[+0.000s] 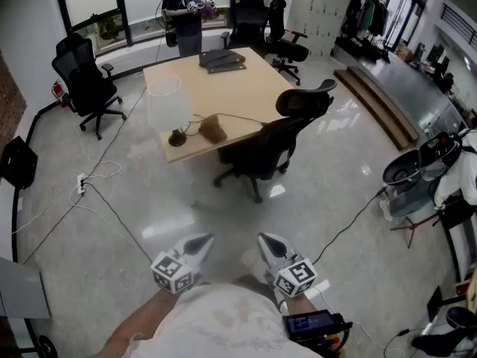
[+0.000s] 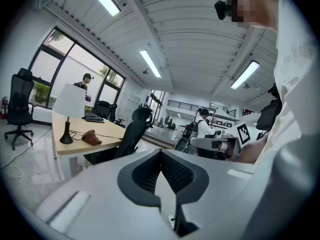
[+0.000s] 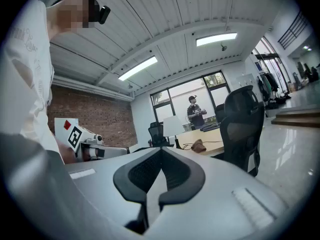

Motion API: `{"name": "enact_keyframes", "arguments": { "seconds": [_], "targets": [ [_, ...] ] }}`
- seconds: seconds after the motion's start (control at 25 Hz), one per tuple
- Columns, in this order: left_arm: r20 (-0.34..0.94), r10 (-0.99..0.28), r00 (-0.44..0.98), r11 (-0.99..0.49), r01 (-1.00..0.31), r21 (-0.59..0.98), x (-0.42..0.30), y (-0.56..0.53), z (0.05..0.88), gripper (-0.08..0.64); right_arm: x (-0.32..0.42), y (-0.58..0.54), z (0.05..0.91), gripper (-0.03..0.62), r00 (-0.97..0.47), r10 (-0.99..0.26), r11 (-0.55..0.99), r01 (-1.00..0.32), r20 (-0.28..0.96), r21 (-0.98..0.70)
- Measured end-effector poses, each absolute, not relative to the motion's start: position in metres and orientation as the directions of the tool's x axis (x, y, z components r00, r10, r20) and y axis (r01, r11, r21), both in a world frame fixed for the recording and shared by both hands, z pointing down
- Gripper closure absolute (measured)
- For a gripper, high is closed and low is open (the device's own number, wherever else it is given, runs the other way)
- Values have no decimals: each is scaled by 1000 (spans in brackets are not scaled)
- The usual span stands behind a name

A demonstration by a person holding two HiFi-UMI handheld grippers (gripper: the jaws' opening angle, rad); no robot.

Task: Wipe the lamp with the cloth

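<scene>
Jaws closed on nothing, left hand-held gripper [image 1: 200, 243] and right hand-held gripper [image 1: 268, 243] side by side near the body, worktop [image 1: 238, 92] well ahead, lamp [image 1: 168, 109] upright at its near corner, brown cloth [image 1: 214, 129] near the lamp base.

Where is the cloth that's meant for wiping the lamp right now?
In the head view the cloth lies on the wooden table by its near edge, just right of the white lamp and left of the black office chair.
</scene>
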State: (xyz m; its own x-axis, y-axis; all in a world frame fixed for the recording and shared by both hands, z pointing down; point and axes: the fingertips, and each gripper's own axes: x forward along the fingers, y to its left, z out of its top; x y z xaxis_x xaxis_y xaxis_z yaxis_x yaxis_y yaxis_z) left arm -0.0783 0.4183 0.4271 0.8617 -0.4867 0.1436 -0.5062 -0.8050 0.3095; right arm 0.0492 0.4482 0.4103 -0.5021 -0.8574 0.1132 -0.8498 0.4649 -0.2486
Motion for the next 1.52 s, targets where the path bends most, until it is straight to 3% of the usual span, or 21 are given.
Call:
{"name": "enact_keyframes", "arguments": {
  "seconds": [0.44, 0.88, 1.52],
  "targets": [
    [137, -486, 863, -807, -503, 308, -78, 415, 430, 558, 48, 451, 404, 581, -511, -855, 477, -842, 89, -250],
    [150, -512, 846, -783, -532, 322, -91, 402, 436, 558, 45, 434, 425, 581, -500, -852, 454, -853, 156, -259],
    [203, -595, 777, -705, -626, 333, -111, 345, 454, 558, 10, 368, 451, 581, -627, -751, 562, -771, 206, -300]
  ]
}}
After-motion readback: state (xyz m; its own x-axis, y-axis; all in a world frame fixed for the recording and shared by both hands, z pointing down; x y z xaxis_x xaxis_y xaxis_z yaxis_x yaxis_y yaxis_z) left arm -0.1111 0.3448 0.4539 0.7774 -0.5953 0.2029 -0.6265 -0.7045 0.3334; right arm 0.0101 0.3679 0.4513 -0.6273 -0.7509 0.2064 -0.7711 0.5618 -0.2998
